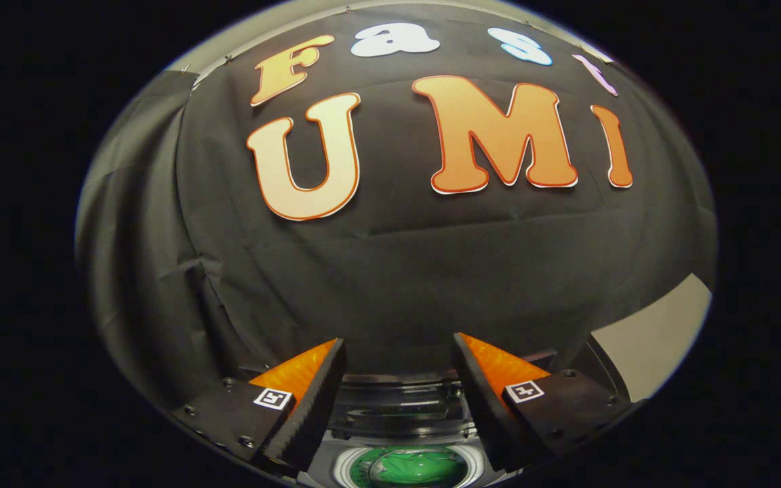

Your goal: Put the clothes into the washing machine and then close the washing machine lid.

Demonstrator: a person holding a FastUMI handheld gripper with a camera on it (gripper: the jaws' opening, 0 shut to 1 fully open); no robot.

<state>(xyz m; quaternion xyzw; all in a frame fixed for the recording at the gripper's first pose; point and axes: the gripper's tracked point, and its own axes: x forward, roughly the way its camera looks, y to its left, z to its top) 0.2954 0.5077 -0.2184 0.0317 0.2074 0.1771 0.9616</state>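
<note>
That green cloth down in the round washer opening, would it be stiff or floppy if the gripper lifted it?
Probably floppy: the green cloth lies crumpled in folds inside the white-rimmed washing machine opening, so it should sag and drape. Likely light, since it looks thin. Its slight sheen hints it could slip. The gripper hangs open above it, fingers apart and holding nothing.

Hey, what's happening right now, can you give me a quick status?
Gripper open, empty, raised over the washing machine. Green clothes in the drum below, between the fingers. Lid not yet closed. Nothing in the way.
</note>
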